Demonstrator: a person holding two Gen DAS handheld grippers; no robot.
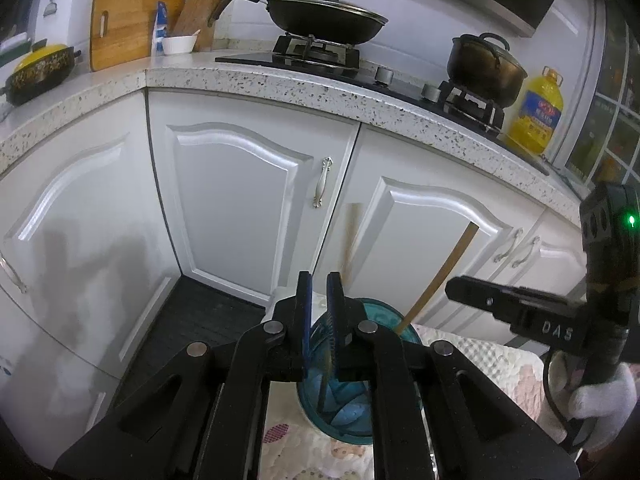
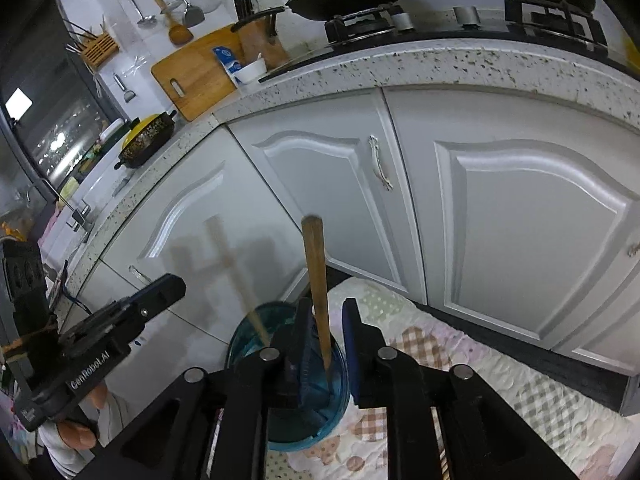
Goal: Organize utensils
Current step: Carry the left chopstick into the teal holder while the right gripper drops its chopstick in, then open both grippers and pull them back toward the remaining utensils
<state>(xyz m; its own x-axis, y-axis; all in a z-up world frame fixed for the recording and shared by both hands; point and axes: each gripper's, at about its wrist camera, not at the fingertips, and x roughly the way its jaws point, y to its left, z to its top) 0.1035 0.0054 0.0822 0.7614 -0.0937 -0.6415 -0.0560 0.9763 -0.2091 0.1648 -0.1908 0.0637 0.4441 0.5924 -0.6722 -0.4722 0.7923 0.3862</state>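
A teal glass cup [image 1: 352, 396] stands on a patterned cloth, seen also in the right wrist view [image 2: 280, 392]. A wooden utensil handle [image 1: 438, 276] leans out of it; in the right wrist view this handle [image 2: 316, 288] stands upright between my right fingers. My left gripper [image 1: 320, 320] hovers right over the cup with its jaws nearly closed, holding nothing I can see. My right gripper [image 2: 326, 340] is open around the handle without pinching it. A second, blurred stick [image 2: 240, 280] shows in the cup.
White cabinet doors [image 1: 240, 200] and a speckled counter edge [image 1: 280, 84] stand close behind. A wok [image 1: 324, 16], a pot [image 1: 484, 64], an oil bottle [image 1: 536, 112] and a cutting board [image 1: 128, 24] sit on the counter. The quilted cloth [image 2: 500, 380] covers the near surface.
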